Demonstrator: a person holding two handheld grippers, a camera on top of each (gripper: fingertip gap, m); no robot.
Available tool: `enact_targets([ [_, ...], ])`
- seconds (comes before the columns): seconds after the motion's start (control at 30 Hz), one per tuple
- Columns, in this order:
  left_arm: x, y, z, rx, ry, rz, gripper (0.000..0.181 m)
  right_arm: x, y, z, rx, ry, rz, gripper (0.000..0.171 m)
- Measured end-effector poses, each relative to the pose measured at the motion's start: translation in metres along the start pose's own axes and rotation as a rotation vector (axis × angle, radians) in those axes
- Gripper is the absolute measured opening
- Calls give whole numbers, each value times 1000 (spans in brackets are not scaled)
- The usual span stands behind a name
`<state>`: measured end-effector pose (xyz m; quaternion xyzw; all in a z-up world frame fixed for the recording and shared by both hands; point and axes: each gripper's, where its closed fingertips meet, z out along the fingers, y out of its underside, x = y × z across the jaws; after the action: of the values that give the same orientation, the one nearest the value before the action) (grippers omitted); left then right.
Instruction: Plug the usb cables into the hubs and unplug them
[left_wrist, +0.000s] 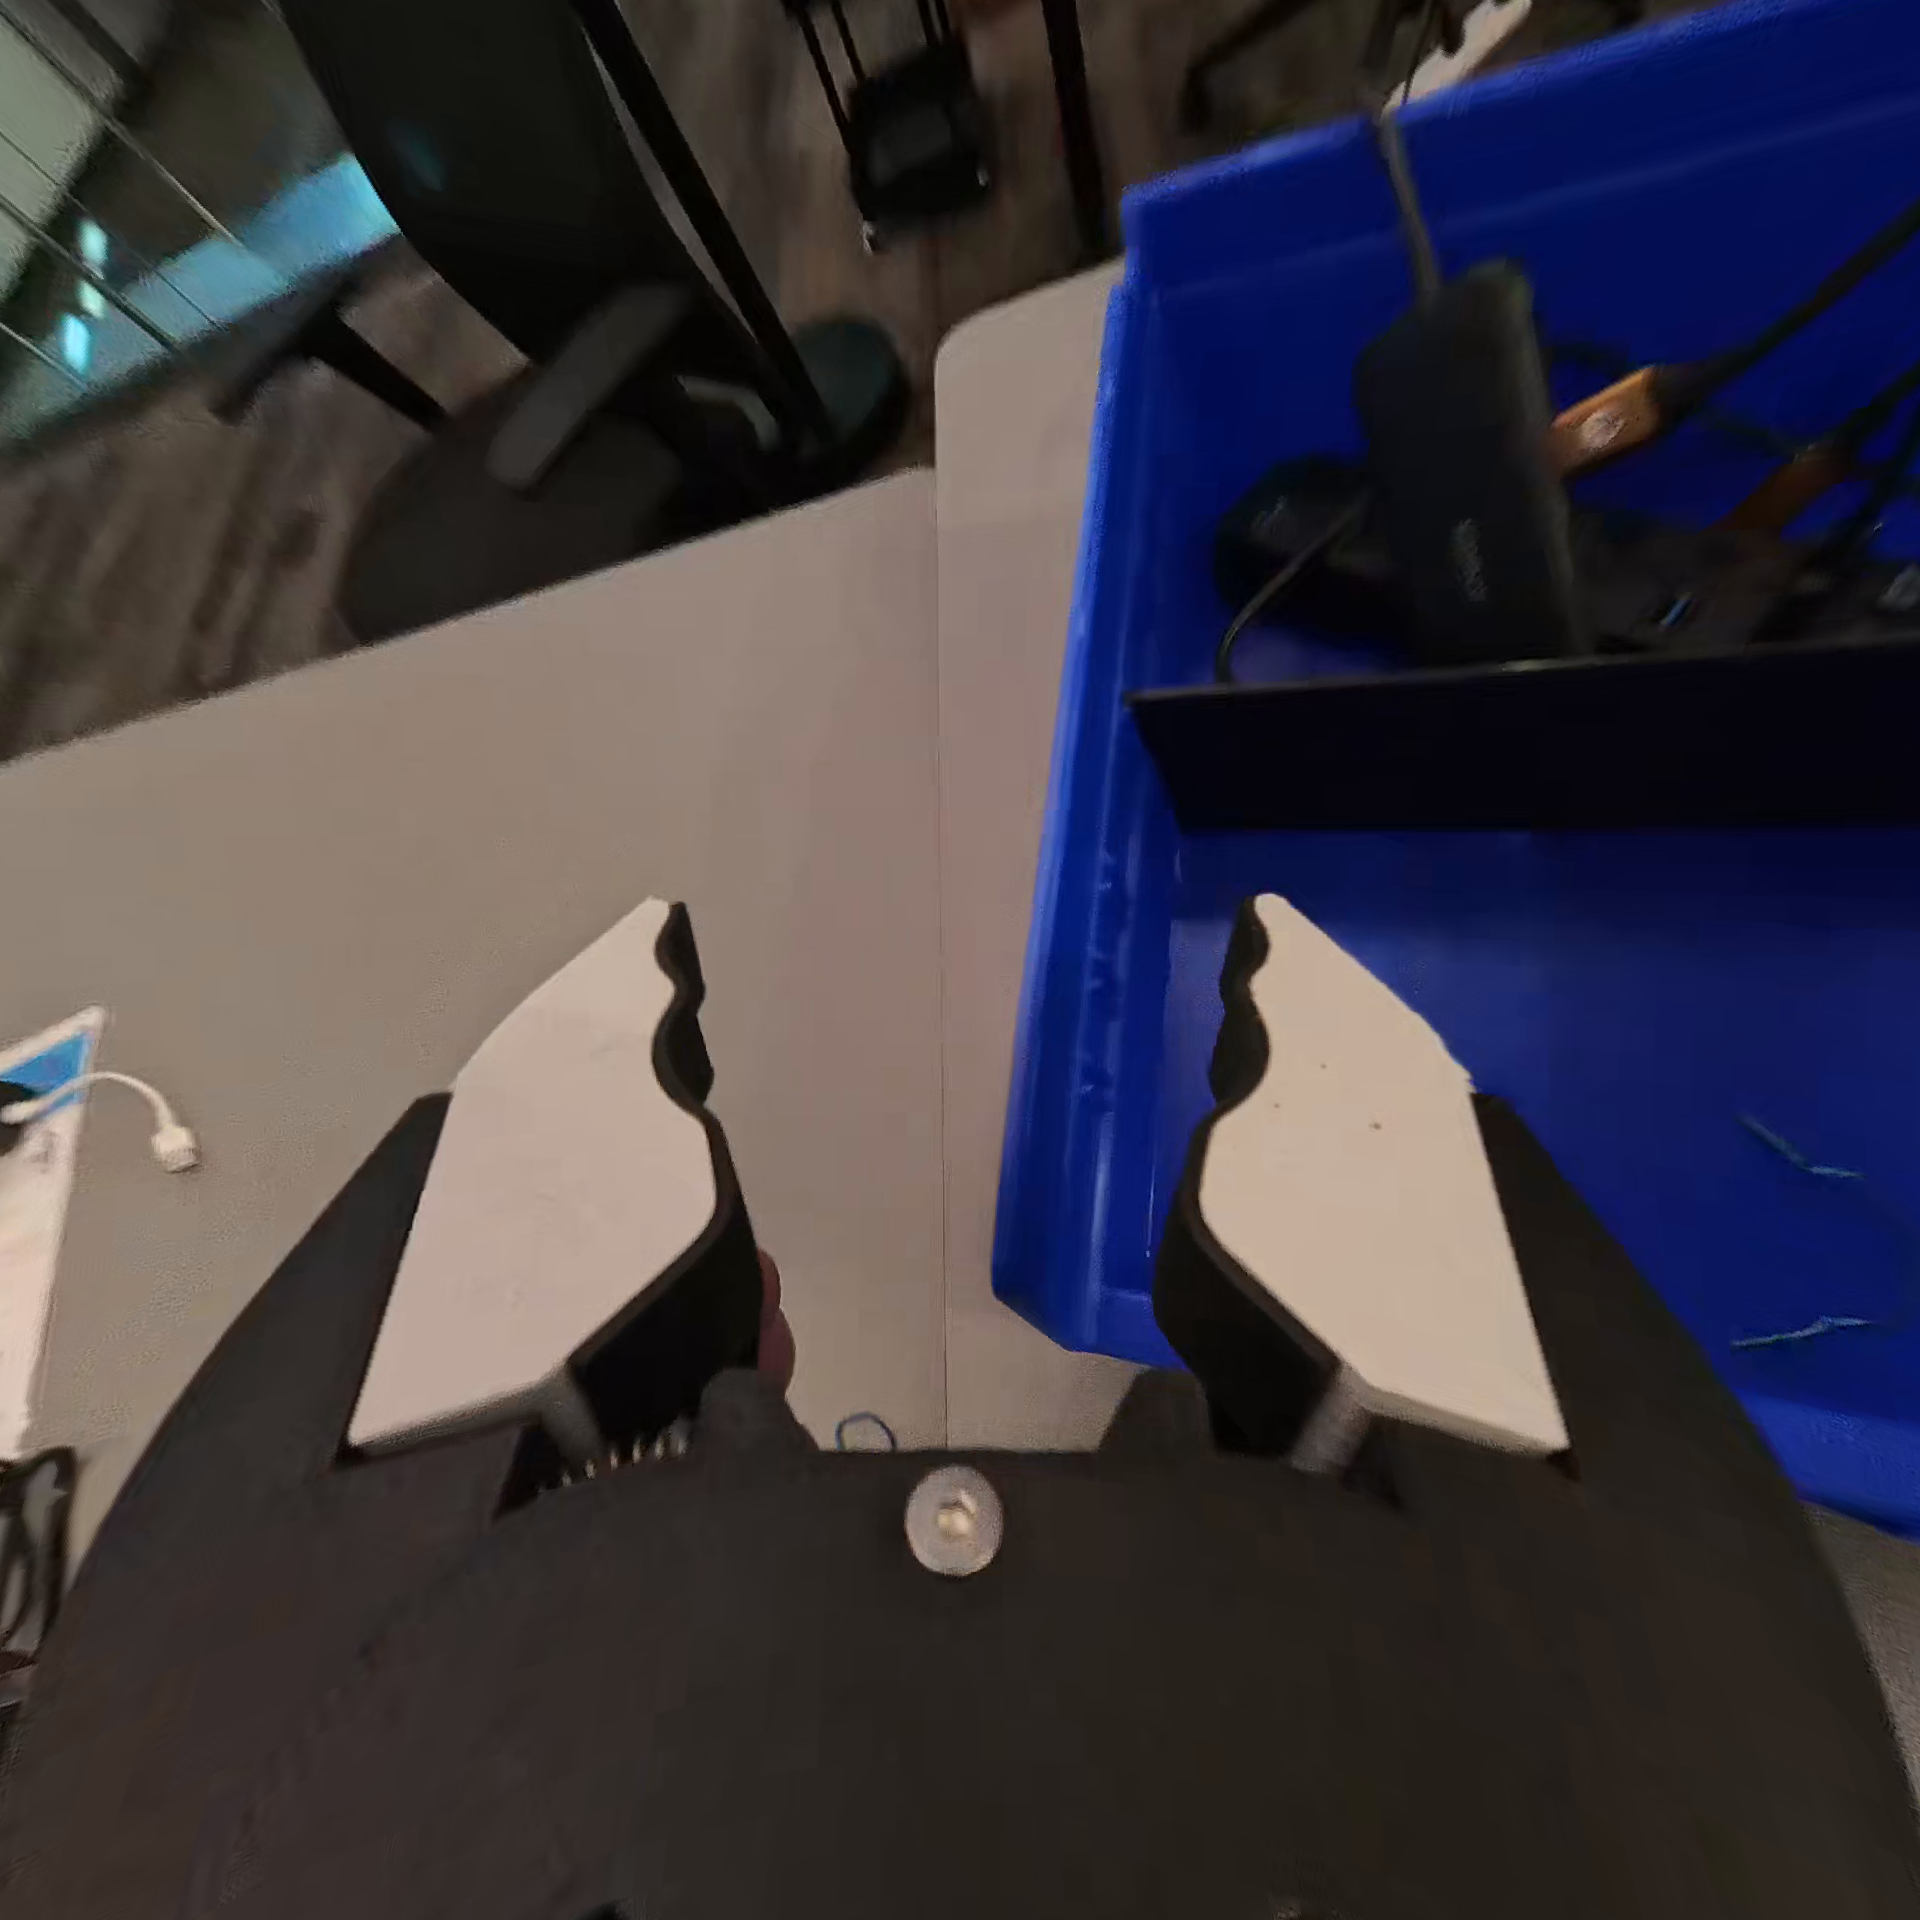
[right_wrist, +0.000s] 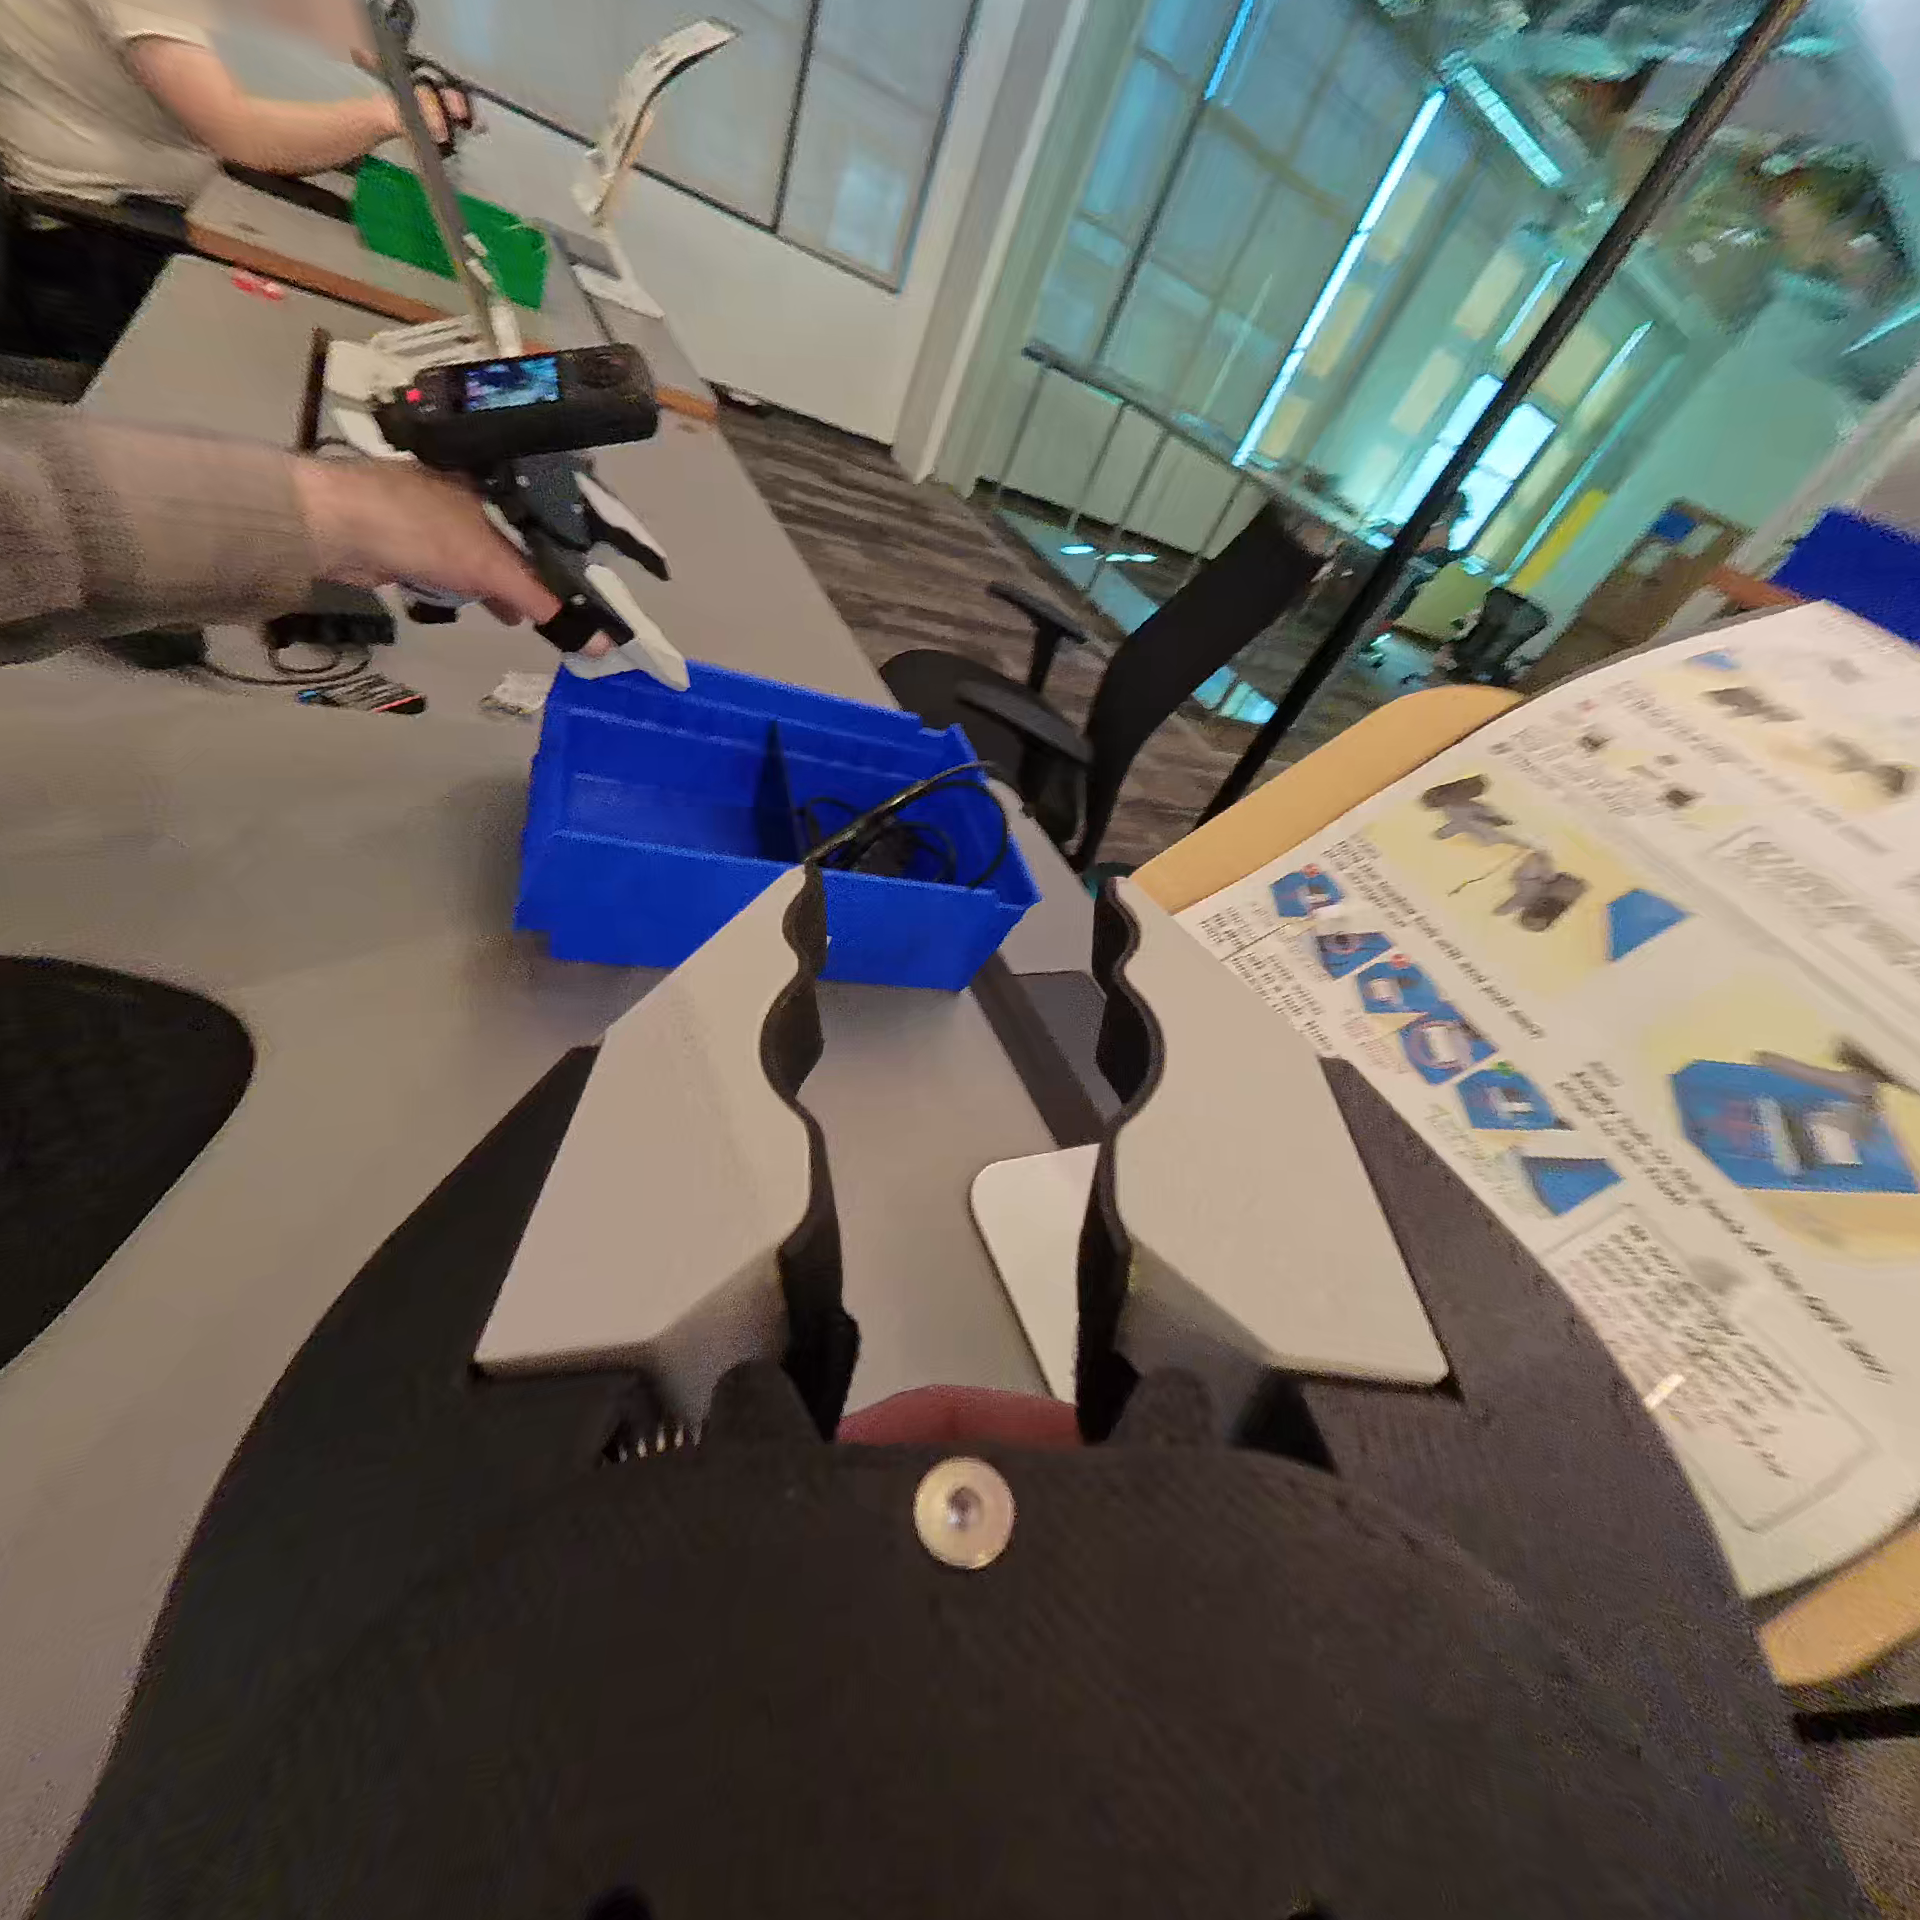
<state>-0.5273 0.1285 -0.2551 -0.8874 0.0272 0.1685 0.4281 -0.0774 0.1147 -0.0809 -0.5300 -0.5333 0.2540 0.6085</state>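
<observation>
**Both tongs spread, hubs and cables lying in the blue bin**

We see a grey tabletop (right_wrist: 312, 883) carrying a blue bin (right_wrist: 665, 883), which a black divider (left_wrist: 1558, 727) splits into compartments. In the left wrist view, the far compartment holds a black hub (left_wrist: 1475, 468) lying among dark cables (left_wrist: 1288, 582); the near compartment shows only a few blue shavings. To our right, a printed instruction sheet (right_wrist: 1662, 1039) rests on a tan board. Our left tongs (left_wrist: 961, 925) are spread wide and grip nothing, their right finger over the near compartment, their left finger over bare tabletop beside the bin's left wall. In the right wrist view, those same left tongs (right_wrist: 649, 649) hover at the bin's far-left corner. Our right tongs (right_wrist: 961, 904) are spread too, empty, near the bin but apart from it. A small white cable end (left_wrist: 171, 1148) lies far left on the tabletop.
</observation>
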Motion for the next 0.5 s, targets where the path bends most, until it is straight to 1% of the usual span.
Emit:
enact_targets([
  [0.07,4,21,17,-73,61,8,93,-4,16,8,-13,-32,22,49],
  [0.1,3,26,23,-80,57,18,88,-6,22,10,-8,-46,35,50],
  [0.13,2,28,27,-67,46,29,71,-7,27,12,7,-58,50,48],
  [0.17,7,29,30,-55,72,31,56,-8,32,13,26,-61,68,46],
  [0.23,17,35,33,-66,136,-1,38,-8,41,15,50,-69,103,44],
  [0.27,22,35,34,-50,153,-2,23,-10,46,16,51,-83,105,43],
  [0.37,28,34,30,-27,153,-24,17,-3,64,16,-14,-63,64,42],
  [0.4,32,33,27,-26,167,-50,15,1,66,14,-17,-52,62,41],
  [0.5,43,36,18,-8,144,-112,13,9,60,5,30,-52,114,39],
])
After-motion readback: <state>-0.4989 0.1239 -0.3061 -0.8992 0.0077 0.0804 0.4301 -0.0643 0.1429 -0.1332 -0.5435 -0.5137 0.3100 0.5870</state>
